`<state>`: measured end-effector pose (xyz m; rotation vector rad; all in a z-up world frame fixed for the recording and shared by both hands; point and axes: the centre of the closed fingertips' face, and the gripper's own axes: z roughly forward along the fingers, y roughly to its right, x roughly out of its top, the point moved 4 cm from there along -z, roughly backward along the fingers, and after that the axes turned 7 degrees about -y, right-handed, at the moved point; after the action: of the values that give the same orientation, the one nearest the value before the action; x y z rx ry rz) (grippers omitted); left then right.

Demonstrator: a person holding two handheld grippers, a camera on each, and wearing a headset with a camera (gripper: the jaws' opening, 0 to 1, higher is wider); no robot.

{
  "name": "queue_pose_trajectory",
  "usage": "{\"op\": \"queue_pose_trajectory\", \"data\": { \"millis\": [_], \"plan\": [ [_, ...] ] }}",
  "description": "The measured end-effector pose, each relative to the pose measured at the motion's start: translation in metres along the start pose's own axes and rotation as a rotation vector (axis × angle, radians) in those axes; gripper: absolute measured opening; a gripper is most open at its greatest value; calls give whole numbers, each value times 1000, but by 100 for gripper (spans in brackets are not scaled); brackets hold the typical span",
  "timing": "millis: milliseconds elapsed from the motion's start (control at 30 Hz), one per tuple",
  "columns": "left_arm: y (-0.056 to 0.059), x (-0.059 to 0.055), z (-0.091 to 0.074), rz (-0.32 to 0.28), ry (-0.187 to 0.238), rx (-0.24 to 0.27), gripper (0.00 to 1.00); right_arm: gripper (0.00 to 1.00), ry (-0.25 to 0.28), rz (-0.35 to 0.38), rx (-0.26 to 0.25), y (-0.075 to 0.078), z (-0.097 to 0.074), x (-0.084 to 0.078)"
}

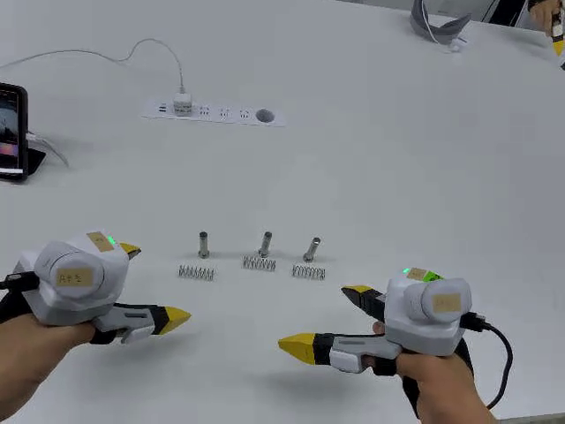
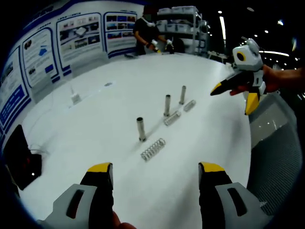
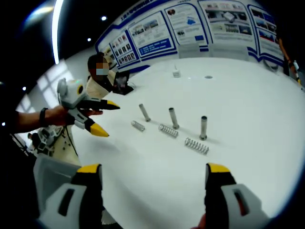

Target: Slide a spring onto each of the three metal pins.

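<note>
Nearest me, my left gripper [image 1: 154,283] and right gripper [image 1: 327,318] hovered low over the white tabletop [image 1: 371,185], each with its jaws spread wide and holding nothing. Beyond them lay a row of loose coils: left spring [image 1: 196,273], middle spring [image 1: 259,263] and right spring [image 1: 308,272]. Each rested flat just in front of a standing left pin [image 1: 203,245], middle pin [image 1: 265,244] or right pin [image 1: 312,249], none threaded. Farther back sat a power strip [image 1: 221,114] with a charger [image 1: 183,104], and a phone [image 1: 11,131] at the left edge.
</note>
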<state>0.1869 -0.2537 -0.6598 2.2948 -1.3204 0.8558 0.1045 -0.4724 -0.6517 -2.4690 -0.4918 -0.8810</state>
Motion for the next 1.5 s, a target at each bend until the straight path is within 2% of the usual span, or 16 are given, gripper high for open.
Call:
{"op": "queue_pose_trajectory", "data": {
  "millis": [400,567,700,833,1133,1267,1500],
  "plan": [
    [-3,8,13,119,-40,-54,73,91,-11,0,-7,0,-2,-5],
    [-4,12,21,141,-46,-75,67,91,-13,3,-8,1,-4,-8],
    [-1,13,30,173,-59,-84,66,91,-18,5,-11,2,-4,-10],
    [0,13,39,171,-67,-97,65,91,-13,7,-13,4,-5,-9],
    [3,9,51,167,-81,-122,52,91,-11,6,-16,4,-6,-9],
    [2,5,56,149,-97,-124,47,91,-10,7,-14,2,-6,-10],
    [3,5,59,121,-90,-105,35,91,-15,2,-5,-2,-4,-10]
  ]
}}
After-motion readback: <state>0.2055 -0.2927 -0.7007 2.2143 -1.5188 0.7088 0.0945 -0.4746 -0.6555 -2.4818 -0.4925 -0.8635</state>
